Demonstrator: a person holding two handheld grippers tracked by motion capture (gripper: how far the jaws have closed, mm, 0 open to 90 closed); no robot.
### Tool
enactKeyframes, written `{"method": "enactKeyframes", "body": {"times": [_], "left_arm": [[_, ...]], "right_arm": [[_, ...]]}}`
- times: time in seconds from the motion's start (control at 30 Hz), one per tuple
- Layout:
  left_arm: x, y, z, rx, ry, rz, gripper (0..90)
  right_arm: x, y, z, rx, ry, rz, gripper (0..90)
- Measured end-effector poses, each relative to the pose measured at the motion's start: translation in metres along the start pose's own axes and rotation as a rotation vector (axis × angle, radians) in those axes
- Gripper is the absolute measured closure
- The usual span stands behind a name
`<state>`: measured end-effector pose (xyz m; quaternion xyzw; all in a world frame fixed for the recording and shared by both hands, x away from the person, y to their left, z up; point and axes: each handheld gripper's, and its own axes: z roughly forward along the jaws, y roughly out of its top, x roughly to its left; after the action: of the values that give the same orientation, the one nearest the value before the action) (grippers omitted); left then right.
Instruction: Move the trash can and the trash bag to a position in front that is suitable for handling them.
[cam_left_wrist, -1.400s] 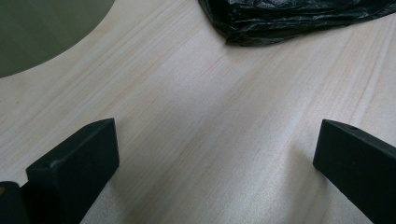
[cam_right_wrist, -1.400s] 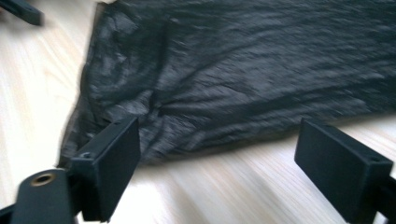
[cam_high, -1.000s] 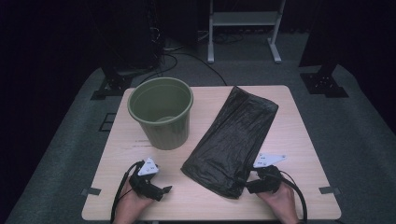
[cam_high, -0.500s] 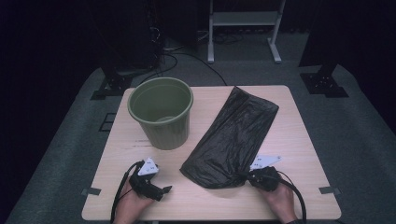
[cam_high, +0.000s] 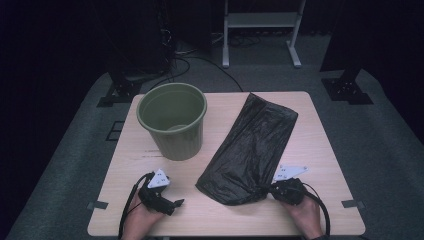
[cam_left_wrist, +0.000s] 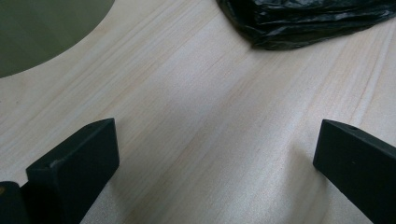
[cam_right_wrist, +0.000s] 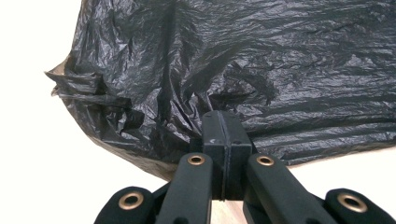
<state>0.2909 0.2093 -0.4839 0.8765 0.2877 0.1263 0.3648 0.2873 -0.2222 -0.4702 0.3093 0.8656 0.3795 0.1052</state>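
A crumpled black plastic bag (cam_high: 255, 145) lies slantwise on the right half of the wooden table (cam_high: 320, 135). My right gripper (cam_high: 266, 192) sits at the bag's near corner, shut on a bunched fold of the plastic; in the right gripper view its jaws (cam_right_wrist: 223, 128) meet with the bag (cam_right_wrist: 257, 60) pinched at their tips. An olive-green bin (cam_high: 172, 120) stands upright and empty at the table's left. Near the front edge my left gripper (cam_high: 173, 205) rests open; its jaws (cam_left_wrist: 215, 158) stand wide over bare wood, with the bag's edge (cam_left_wrist: 303, 21) and the bin's side (cam_left_wrist: 42, 28) ahead.
The table's front edge runs just behind both hands. Bare wood lies between the bin and the bag. Dark floor, cables and a white metal stand (cam_high: 260, 30) lie beyond the far edge.
The right gripper's jaws have shut on the bag's near corner, and the plastic there has bunched up. The left gripper has stayed still.
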Motion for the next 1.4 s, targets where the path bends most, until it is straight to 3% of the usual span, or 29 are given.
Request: {"method": "enactKeyframes", "body": {"times": [0.57, 1.13, 1.23, 1.3, 1.33, 1.37, 1.4], "left_arm": [[0.0, 0.0, 0.0, 0.0, 0.003, -0.003, 0.0], [-0.001, 0.0, 0.0, 0.0, 0.005, -0.005, 0.0], [-0.001, 0.0, 0.0, 0.0, 0.005, -0.005, 0.0], [-0.001, 0.0, 0.0, 0.0, 0.005, -0.005, 0.0], [-0.001, 0.0, 0.0, 0.0, 0.005, -0.005, 0.0], [-0.001, 0.0, 0.0, 0.0, 0.005, -0.005, 0.0], [-0.001, 0.0, 0.0, 0.0, 0.005, -0.005, 0.0]], "right_arm": [[-0.022, -0.034, -0.042, 0.011, -0.048, 0.083, 89.8], [-0.03, -0.062, -0.071, -0.007, -0.077, 0.133, 88.0], [-0.03, -0.062, -0.078, -0.046, -0.099, 0.134, 65.7], [-0.031, -0.062, -0.079, -0.055, -0.102, 0.137, 61.0], [-0.032, -0.061, -0.08, -0.062, -0.107, 0.141, 54.0], [-0.034, -0.06, -0.079, -0.068, -0.128, 0.151, 40.6], [-0.034, -0.06, -0.079, -0.068, -0.128, 0.151, 40.6]]}}
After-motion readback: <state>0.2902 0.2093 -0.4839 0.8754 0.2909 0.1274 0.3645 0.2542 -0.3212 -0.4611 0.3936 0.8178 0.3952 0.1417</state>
